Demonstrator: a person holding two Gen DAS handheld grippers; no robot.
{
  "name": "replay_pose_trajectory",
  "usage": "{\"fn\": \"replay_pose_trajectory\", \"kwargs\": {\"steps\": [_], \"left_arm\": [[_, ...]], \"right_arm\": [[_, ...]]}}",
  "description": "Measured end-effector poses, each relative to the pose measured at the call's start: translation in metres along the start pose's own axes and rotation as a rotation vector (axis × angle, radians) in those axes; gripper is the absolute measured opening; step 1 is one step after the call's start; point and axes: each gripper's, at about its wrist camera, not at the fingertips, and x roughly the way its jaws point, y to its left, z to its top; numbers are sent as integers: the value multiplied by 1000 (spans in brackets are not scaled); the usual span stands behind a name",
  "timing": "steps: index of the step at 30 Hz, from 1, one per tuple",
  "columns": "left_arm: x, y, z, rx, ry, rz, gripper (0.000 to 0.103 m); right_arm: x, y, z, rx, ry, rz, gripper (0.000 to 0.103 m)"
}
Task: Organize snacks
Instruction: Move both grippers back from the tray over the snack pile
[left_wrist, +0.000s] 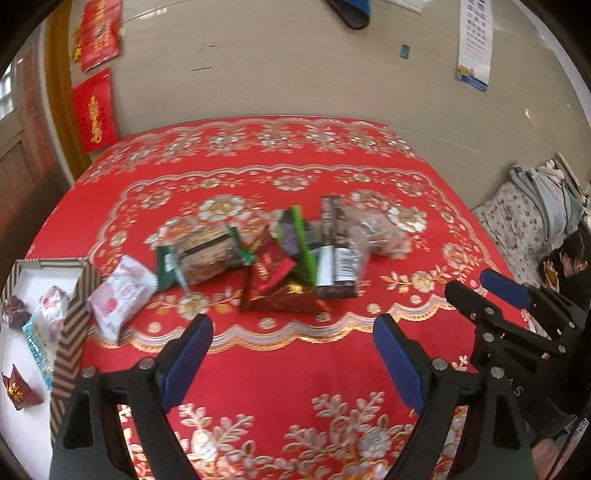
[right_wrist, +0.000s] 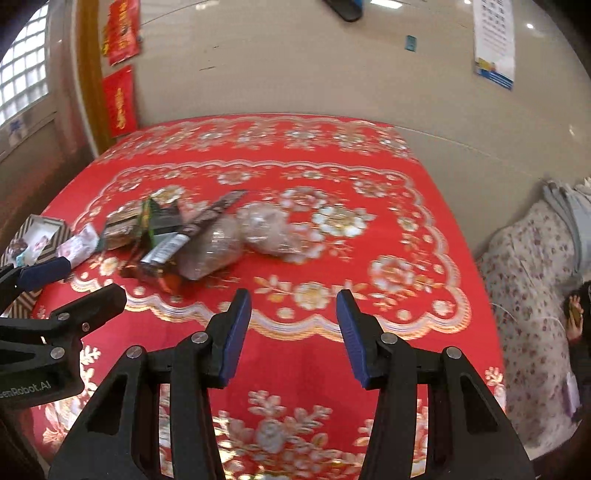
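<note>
A pile of wrapped snacks (left_wrist: 273, 258) lies mid-table on the red floral cloth (left_wrist: 295, 369): a white-pink packet (left_wrist: 120, 299), a green-brown biscuit pack (left_wrist: 208, 254), a red pyramid packet (left_wrist: 275, 284), a dark bar (left_wrist: 334, 251) and clear bags (left_wrist: 376, 232). A striped box (left_wrist: 70, 332) at the left edge holds several small snacks. My left gripper (left_wrist: 291, 332) is open and empty, short of the pile. My right gripper (right_wrist: 293, 310) is open and empty, right of the pile (right_wrist: 192, 236). The box shows in the right wrist view (right_wrist: 55, 240).
The table stands against a beige wall with red banners (left_wrist: 92, 110) and a calendar (left_wrist: 476, 40). A flowered bed (right_wrist: 532, 277) and a seated person (left_wrist: 569, 266) are at the right. The right gripper shows in the left view (left_wrist: 495, 295).
</note>
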Motion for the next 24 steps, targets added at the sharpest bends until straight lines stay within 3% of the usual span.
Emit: {"fn": "replay_pose_trajectory", "kwargs": {"steps": [24], "left_arm": [[14, -49, 1, 81, 3, 5, 90]], "right_arm": [[2, -44, -10, 62, 18, -24, 48]]}}
